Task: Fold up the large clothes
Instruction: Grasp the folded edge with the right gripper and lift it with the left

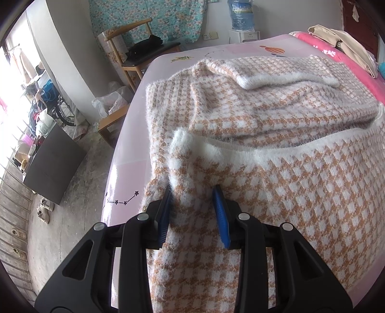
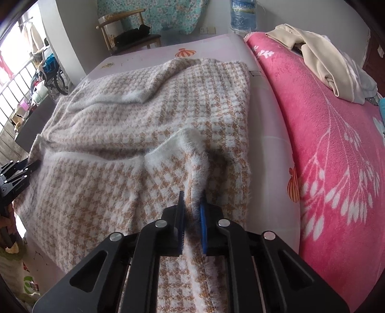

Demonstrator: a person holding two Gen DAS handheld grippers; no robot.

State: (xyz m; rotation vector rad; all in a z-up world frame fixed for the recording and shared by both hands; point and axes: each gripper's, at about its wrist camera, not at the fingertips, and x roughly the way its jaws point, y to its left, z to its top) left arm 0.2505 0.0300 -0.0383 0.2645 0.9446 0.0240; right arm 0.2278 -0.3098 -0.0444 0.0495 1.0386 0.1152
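Both pinching the near hem of the checked sweater (image 2: 149, 115) on the bed (image 2: 269, 149), left gripper (image 1: 192, 192) on a thick bunch, right gripper (image 2: 191, 196) nearly pressed together on a thin ridge, body and sleeves stretching ahead, hem running crosswise between.

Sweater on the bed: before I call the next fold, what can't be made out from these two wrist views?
- Near hem of the sweater: cut off by the bottom edge and hidden by the left gripper and right gripper bodies.
- Layers pinched: both views, fabric bunches between the pads.
- Sweater underside and lower folded sleeve: covered by the upper layers.
- Label on the water bottle: too small, cut by the top edge.
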